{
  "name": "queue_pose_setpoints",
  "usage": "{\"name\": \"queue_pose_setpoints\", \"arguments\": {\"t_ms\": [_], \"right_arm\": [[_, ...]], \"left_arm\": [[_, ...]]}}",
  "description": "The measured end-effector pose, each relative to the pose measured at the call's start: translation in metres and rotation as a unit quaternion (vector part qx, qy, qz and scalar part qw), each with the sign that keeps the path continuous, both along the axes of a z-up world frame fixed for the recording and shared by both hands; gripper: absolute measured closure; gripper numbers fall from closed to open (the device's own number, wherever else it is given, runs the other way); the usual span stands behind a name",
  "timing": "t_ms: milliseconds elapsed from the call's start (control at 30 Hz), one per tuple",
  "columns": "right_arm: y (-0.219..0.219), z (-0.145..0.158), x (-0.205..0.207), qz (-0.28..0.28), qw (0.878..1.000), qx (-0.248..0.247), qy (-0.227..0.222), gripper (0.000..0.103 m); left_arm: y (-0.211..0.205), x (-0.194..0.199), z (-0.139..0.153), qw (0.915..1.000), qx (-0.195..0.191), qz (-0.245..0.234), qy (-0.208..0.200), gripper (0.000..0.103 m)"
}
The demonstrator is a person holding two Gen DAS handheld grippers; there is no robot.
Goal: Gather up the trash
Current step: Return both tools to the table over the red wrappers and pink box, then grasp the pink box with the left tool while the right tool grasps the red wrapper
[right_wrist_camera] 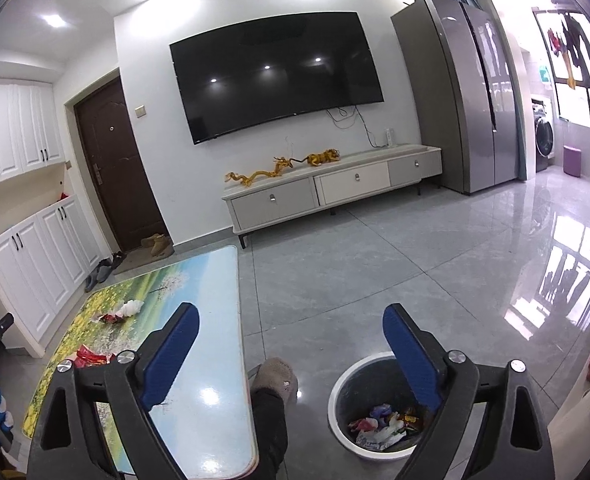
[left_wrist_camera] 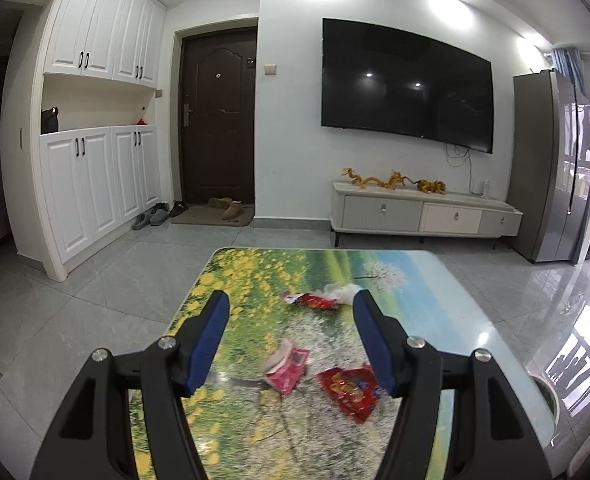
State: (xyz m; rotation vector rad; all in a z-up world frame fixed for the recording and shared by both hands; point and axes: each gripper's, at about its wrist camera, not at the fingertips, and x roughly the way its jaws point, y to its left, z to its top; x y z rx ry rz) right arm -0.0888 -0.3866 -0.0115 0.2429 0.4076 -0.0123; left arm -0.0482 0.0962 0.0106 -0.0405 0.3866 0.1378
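The left gripper (left_wrist_camera: 291,312) is hovering open and empty over the landscape-printed table (left_wrist_camera: 395,272), where red wrappers (left_wrist_camera: 349,390) are lying. The right gripper (right_wrist_camera: 291,328) is gaping wide, empty, above the bin (right_wrist_camera: 351,384) holding trash (right_wrist_camera: 379,426). Beyond, a television (right_wrist_camera: 275,76) is hanging over a low cabinet (right_wrist_camera: 335,188) on the grey tiled floor (right_wrist_camera: 435,272).

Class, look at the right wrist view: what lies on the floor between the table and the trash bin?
A person's slippered foot and dark trouser leg lie between the table edge and the trash bin; otherwise bare grey tile. Only the right wrist view shows this.

pink wrapper (left_wrist_camera: 286,372) motion-blurred, bin (right_wrist_camera: 337,390) partly behind fingers (right_wrist_camera: 413,364)
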Motion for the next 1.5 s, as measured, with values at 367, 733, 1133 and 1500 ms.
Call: {"name": "queue_pose_setpoints", "arguments": {"t_ms": [367,733,1133,1500], "right_arm": [[0.050,0.024,0.036,0.063,0.997,-0.029,-0.033,0.000],[0.138,-0.010,0.125,0.261,0.962,-0.051,0.064,0.000],[0.298,-0.082,0.195,0.484,0.852,-0.091,0.176,0.021],[0.361,-0.127,0.205,0.546,0.795,-0.145,0.221,0.071]], "left_arm": [[0.050,0.004,-0.031,0.9973,0.004,0.022,0.070,0.040],[0.042,0.059,-0.083,0.9834,-0.007,-0.050,0.174,0.040],[0.052,0.119,-0.128,0.9612,-0.033,-0.133,0.240,0.044],[0.054,0.148,-0.150,0.9459,-0.056,-0.182,0.263,0.075]]}}
